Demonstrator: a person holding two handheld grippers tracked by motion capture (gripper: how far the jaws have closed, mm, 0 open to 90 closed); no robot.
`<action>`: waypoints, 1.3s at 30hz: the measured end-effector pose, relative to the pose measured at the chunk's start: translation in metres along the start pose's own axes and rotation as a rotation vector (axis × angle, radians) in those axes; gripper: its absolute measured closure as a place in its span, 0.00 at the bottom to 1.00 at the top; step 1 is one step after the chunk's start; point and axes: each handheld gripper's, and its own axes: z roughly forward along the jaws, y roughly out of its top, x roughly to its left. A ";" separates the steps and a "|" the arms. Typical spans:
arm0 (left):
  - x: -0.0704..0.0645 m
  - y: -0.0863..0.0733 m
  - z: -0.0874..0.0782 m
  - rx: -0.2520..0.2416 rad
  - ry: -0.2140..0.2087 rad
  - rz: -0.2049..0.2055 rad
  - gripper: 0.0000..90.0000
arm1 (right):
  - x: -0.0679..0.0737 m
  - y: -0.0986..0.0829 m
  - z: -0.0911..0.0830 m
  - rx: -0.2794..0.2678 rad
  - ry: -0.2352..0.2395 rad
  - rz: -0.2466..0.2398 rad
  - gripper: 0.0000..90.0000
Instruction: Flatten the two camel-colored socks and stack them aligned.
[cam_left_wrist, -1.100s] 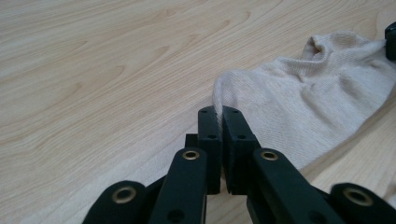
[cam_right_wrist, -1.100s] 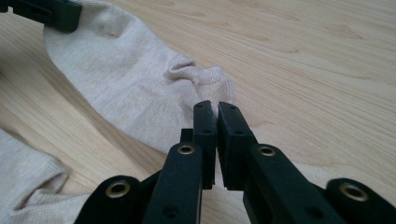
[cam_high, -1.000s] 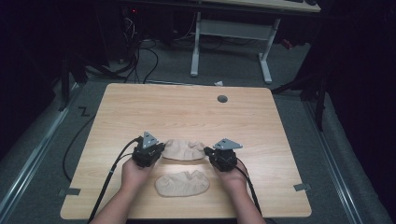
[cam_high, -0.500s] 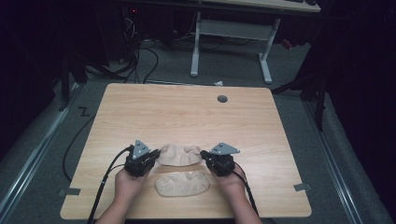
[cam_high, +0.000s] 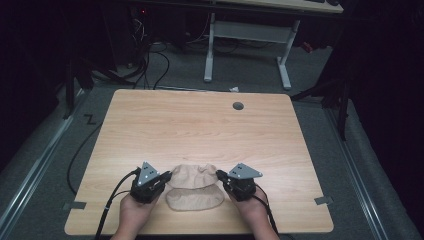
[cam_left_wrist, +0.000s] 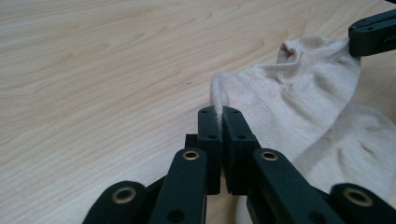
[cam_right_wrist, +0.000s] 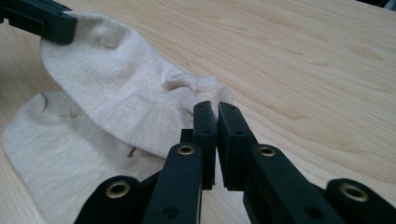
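Two beige socks lie near the table's front edge. The upper sock (cam_high: 192, 176) (cam_left_wrist: 289, 93) (cam_right_wrist: 121, 93) is stretched between both grippers and overlaps the lower sock (cam_high: 195, 201) (cam_left_wrist: 359, 149) (cam_right_wrist: 46, 149), which lies flat on the wood. My left gripper (cam_high: 167, 176) (cam_left_wrist: 218, 112) is shut on the upper sock's left end. My right gripper (cam_high: 220, 175) (cam_right_wrist: 214, 108) is shut on its right end, where the fabric bunches up. Each gripper view also shows the other gripper's jaw tip at the sock's far end.
The wooden table (cam_high: 200, 125) has a round cable hole (cam_high: 238, 106) near its back edge. Black cables trail from both grippers over the front edge. A white desk frame (cam_high: 247, 30) and floor cables stand beyond the table.
Both grippers have drawn back toward the front edge with the upper sock held between them. That sock now lies partly over the lower one.
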 end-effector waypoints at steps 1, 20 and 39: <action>-0.002 -0.001 -0.001 0.001 -0.003 0.003 0.97 | 0.001 -0.001 -0.002 -0.001 -0.001 -0.004 0.96; -0.023 -0.017 -0.019 0.013 -0.041 0.020 0.97 | 0.016 -0.023 -0.031 -0.010 0.019 -0.012 0.96; -0.028 -0.031 -0.020 0.028 -0.053 0.020 0.96 | 0.023 -0.033 -0.028 0.030 0.044 -0.015 0.96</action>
